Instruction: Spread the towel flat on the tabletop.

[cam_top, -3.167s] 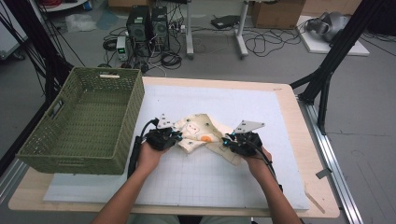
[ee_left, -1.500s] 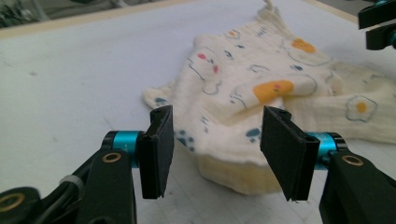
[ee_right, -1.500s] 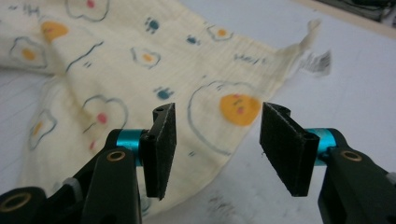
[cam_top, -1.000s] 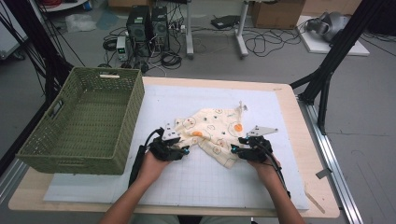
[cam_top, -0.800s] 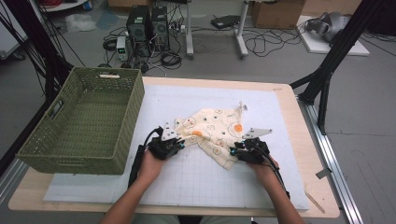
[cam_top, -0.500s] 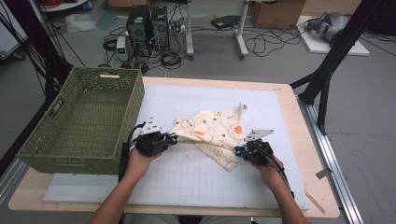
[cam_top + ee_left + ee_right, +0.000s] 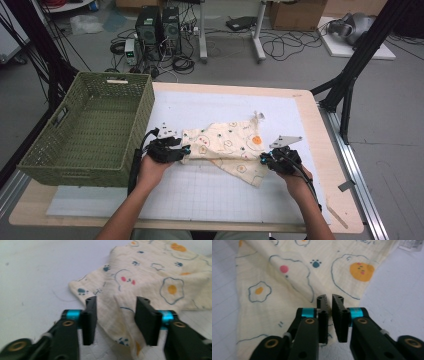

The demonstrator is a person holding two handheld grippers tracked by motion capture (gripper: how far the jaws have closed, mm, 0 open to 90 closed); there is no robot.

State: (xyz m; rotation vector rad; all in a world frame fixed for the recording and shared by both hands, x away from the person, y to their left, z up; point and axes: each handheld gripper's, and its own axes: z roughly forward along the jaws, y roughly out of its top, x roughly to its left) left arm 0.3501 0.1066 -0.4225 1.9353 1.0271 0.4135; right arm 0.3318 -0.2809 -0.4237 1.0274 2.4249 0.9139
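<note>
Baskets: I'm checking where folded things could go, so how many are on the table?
1. The green basket stands at the table's left edge, beside the patterned cloth.

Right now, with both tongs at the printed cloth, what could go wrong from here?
1. The left tongs have just been opening, their jaws apart around a raised fold of the cloth without pressing it; lifting now would likely leave that end behind.
2. The right tongs are nearly shut on a thin pinch near the cloth's edge; a pull could slip it free.
3. A one-sided hold may drag the cloth askew across the white mat.
</note>
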